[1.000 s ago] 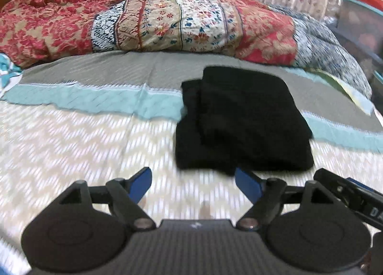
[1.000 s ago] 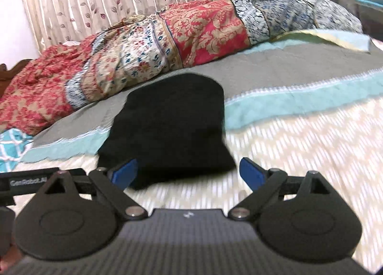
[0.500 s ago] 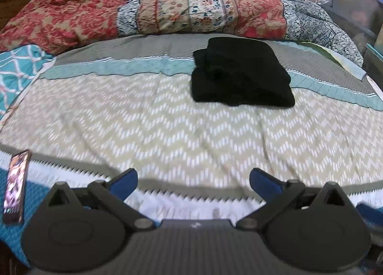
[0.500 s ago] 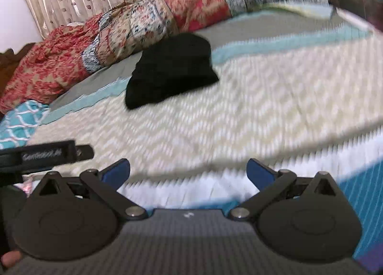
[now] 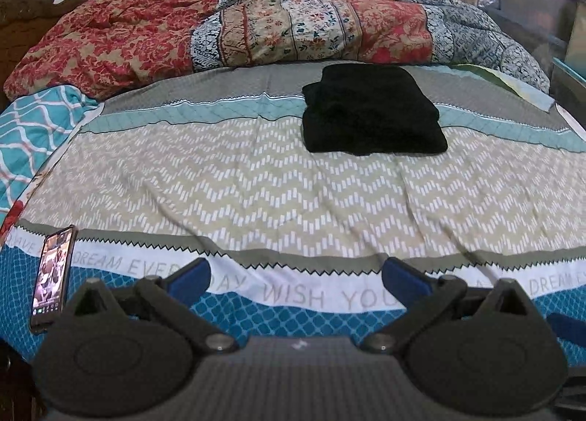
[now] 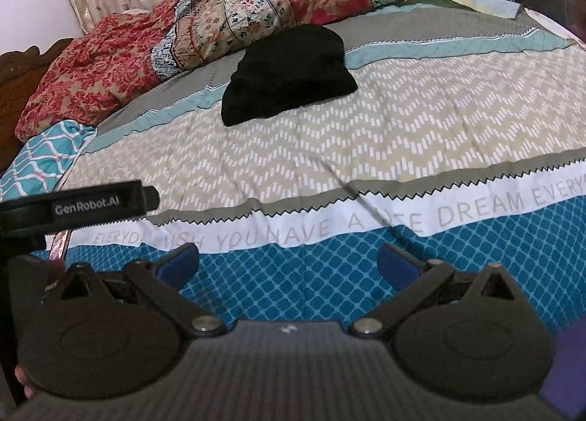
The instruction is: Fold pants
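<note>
Bedsheet (image 6: 403, 150) white band, right wrist view: "YOU HAVE A … DREAM EVERY…", partly creased.
Same band, left wrist view: "DREAM EVER…", "WISH YOU", "DREAMS" cut at the edge.
Left gripper (image 6: 84, 203) black side bar: "GenRobot.AI".
Phone (image 5: 51, 280) screen: unreadable.

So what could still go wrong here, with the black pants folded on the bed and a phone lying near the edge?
Two things, I would guess. The phone lies at the bed's near edge, close beside the left tool, so a careless swing might knock it off. The folded pants form a loose stack on a soft bedspread, with one layer jutting out on the left side; a bump to the bed could let it slump. Both tools, including the right tool, are open and empty.
</note>
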Action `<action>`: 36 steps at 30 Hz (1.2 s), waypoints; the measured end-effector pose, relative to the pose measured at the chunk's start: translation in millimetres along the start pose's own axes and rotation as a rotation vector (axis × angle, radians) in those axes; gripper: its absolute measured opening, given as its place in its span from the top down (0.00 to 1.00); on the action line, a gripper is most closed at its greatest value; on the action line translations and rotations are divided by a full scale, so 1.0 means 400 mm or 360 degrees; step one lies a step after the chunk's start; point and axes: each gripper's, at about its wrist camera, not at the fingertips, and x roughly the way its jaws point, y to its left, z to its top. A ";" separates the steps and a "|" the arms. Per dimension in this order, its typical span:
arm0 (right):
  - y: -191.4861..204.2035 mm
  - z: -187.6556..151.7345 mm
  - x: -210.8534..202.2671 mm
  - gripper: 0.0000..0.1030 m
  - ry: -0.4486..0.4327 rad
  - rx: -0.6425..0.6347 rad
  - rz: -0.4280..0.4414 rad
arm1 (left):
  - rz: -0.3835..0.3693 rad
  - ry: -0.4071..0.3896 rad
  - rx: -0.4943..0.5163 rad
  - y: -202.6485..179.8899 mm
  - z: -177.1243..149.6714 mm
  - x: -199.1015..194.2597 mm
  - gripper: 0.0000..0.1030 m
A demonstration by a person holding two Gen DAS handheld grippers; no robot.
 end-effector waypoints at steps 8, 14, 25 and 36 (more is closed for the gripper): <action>0.028 -0.004 -0.023 0.00 -0.0087 -0.0078 -0.0015 | 0.0019 -0.0028 -0.0006 0.003 -0.005 -0.008 0.00; 0.031 -0.001 -0.036 0.00 -0.0152 -0.0097 -0.0042 | 0.0037 -0.0036 -0.0003 0.004 -0.002 -0.008 0.00; 0.022 0.006 -0.042 0.00 -0.0200 -0.0059 -0.0071 | 0.0134 -0.0045 -0.0015 -0.001 0.000 -0.008 0.00; 0.018 0.007 -0.050 0.00 -0.0230 -0.0045 -0.0081 | 0.0160 -0.0056 0.0091 -0.016 -0.007 -0.012 0.00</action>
